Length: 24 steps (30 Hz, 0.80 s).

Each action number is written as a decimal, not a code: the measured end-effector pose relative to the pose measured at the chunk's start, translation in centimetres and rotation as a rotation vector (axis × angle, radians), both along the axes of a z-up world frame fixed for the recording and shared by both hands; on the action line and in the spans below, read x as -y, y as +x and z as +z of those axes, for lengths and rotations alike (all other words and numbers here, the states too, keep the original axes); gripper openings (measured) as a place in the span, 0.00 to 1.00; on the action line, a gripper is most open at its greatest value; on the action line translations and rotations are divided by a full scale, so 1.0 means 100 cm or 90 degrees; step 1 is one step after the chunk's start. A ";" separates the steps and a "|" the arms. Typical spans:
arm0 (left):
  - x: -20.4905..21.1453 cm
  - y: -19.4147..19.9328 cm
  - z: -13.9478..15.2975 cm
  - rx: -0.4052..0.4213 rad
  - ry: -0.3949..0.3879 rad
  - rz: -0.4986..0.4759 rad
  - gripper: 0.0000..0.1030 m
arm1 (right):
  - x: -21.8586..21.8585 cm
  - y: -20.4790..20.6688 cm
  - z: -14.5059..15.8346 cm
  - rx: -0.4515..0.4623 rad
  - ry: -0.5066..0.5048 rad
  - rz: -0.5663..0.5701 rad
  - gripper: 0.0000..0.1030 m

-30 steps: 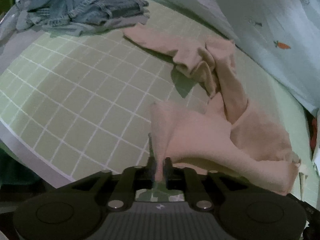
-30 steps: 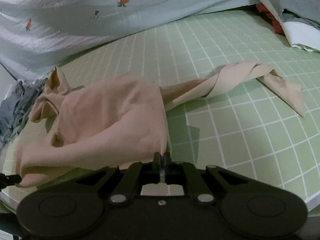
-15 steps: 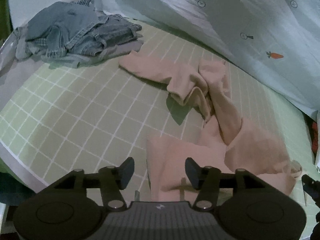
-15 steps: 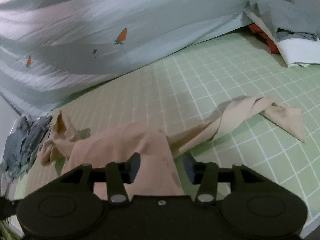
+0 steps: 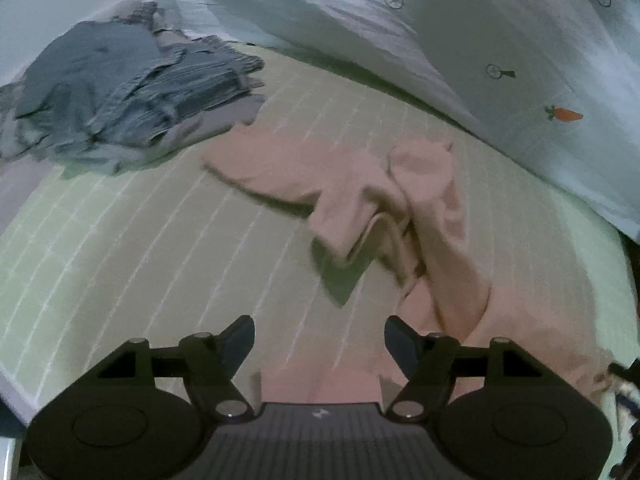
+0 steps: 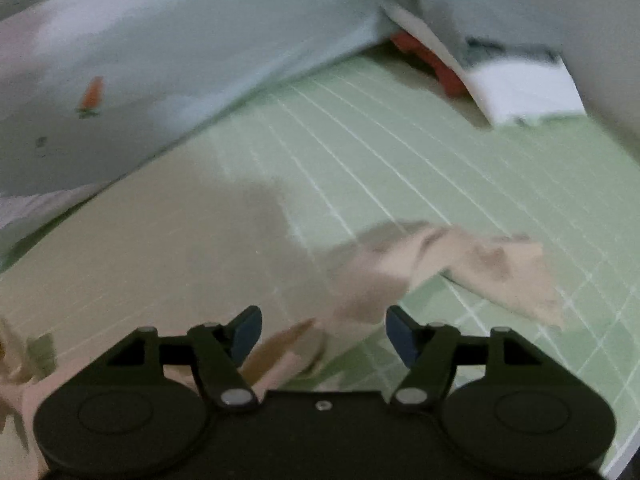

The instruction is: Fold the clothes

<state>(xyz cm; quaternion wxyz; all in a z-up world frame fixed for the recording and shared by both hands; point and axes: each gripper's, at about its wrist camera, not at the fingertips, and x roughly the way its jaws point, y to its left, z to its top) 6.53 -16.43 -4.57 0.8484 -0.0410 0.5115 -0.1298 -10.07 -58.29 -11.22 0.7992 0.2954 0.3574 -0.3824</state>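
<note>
A pale green mat [image 5: 140, 248] with a white grid of lines covers the surface. On it lies a peach-pink garment [image 5: 400, 184], plain and unpatterned. At ten o'clock sits a pile of faded blue denim clothes [image 5: 120, 84]. At twelve to two o'clock hangs a light blue-grey sheet [image 5: 460, 40] printed with small orange carrots. Both black grippers have dark blue finger pads [image 6: 400, 336].

Two downward wrist views, shared pink garment [image 5: 432, 216]
</note>
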 end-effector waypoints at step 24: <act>0.102 0.086 -0.047 -0.043 0.071 -0.089 0.71 | 0.092 0.015 0.027 0.025 -0.158 -0.089 0.30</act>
